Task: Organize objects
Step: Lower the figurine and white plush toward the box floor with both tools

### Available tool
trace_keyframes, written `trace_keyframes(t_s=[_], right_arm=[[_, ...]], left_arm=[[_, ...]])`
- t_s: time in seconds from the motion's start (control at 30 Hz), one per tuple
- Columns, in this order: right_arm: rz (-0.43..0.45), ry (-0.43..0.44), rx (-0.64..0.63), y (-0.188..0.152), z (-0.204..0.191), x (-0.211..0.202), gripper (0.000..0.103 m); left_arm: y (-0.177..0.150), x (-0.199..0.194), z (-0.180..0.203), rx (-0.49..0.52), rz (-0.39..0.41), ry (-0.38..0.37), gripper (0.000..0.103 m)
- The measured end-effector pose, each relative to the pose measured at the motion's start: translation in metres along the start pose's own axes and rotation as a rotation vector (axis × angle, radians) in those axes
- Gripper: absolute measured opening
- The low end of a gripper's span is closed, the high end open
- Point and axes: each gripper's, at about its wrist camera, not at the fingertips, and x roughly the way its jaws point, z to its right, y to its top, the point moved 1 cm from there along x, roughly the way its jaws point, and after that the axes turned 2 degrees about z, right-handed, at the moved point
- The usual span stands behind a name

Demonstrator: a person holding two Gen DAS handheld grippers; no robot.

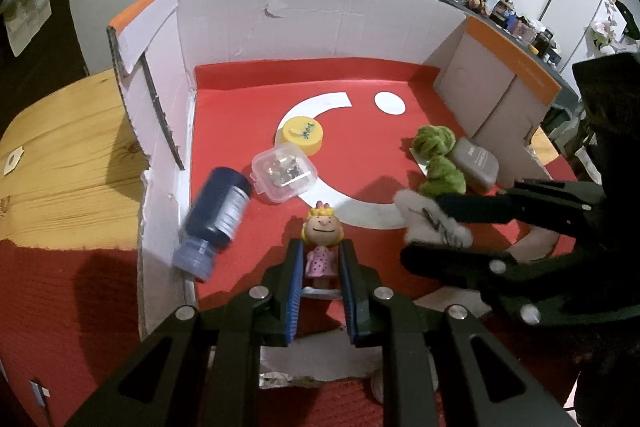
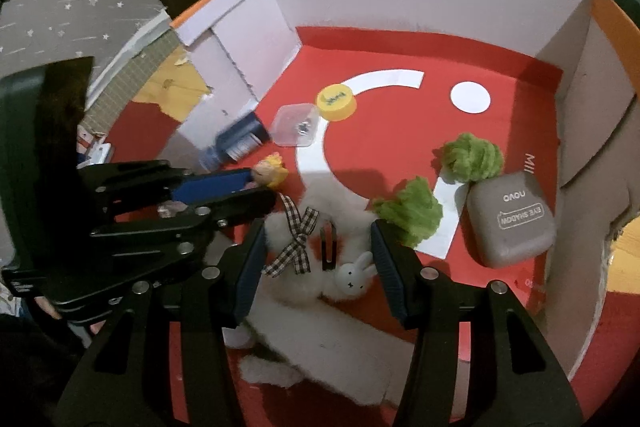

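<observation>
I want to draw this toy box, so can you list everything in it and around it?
cardboard box: one, white walls, red floor, orange edges, on a wooden table
girl figurine: one, yellow hair, pink dotted dress, held above the box's near edge
fluffy hair clip: one, white, with checked bow and bunny, held near the box's front
blue bottle: one, dark blue, blurred, by the left wall
clear case: one, see-through, middle of the floor
yellow cap: one, behind the clear case
green pompoms: two, right side
eye shadow case: one, grey, by the right wall
left gripper: black, shut on the figurine
right gripper: black, shut on the clip
</observation>
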Motion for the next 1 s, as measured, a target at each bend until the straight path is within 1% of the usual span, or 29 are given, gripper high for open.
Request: trace_keyframes(t_s=[0.23, 0.37, 0.57, 0.67, 1.0], right_arm=[[0.030, -0.125, 0.003, 0.000, 0.018, -0.006, 0.050], [0.041, -0.144, 0.014, -0.002, 0.027, -0.010, 0.051], [0.048, -0.188, -0.015, -0.004, 0.022, -0.010, 0.051], [0.062, -0.269, -0.038, -0.005, 0.022, -0.012, 0.050], [0.066, -0.253, -0.019, -0.010, 0.029, -0.017, 0.051]], left_arm=[[0.000, 0.000, 0.000, -0.002, 0.000, -0.001, 0.018], [0.000, 0.000, 0.001, -0.003, 0.001, 0.002, 0.018], [0.003, 0.003, 0.004, -0.006, 0.016, 0.036, 0.019], [0.002, 0.003, 0.005, 0.000, 0.024, 0.053, 0.019], [0.003, 0.004, 0.005, -0.003, 0.028, 0.061, 0.019]])
